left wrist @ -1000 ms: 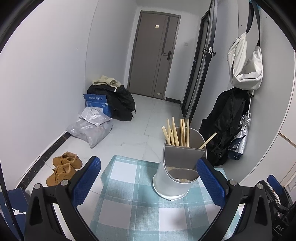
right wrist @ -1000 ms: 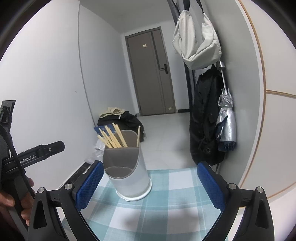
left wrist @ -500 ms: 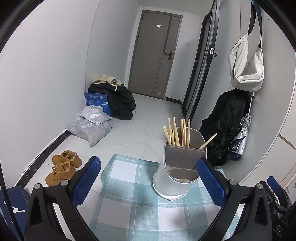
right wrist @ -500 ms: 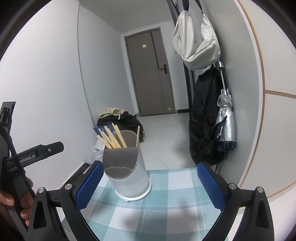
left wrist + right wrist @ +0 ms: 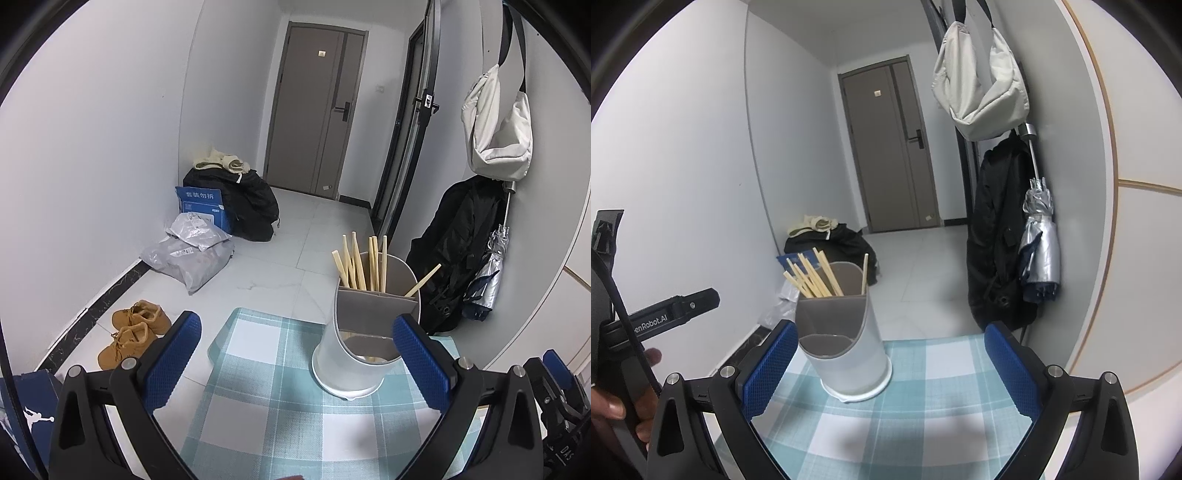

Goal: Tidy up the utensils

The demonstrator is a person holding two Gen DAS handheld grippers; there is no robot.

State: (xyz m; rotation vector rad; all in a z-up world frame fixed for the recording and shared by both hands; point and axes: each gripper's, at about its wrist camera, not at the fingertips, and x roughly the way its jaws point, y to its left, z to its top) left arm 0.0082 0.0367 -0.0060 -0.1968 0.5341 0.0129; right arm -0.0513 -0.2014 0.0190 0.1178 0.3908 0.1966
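Observation:
A white and grey utensil holder [image 5: 364,332] [image 5: 844,339] stands upright on a table with a teal checked cloth [image 5: 280,406] [image 5: 923,398]. Several wooden chopsticks [image 5: 364,262] [image 5: 812,275] stick up from its rear compartment. The low front compartment looks nearly bare. My left gripper [image 5: 297,363] is open, nothing between its blue pads, with the holder ahead and slightly right. My right gripper [image 5: 890,369] is open too, the holder just ahead near its left pad [image 5: 770,369]. A hand [image 5: 613,402] holding the left gripper's body shows at the left of the right wrist view.
The cloth's far edge drops to a white tiled floor. Brown shoes [image 5: 135,332], grey parcels [image 5: 192,254], a blue box [image 5: 201,206] and a black bag [image 5: 243,199] lie along the left wall. A black coat [image 5: 997,240], an umbrella [image 5: 1039,236] and a white bag [image 5: 979,77] hang on the right.
Both views have shifted only slightly; the holder and chopsticks stay where they were and both grippers remain open.

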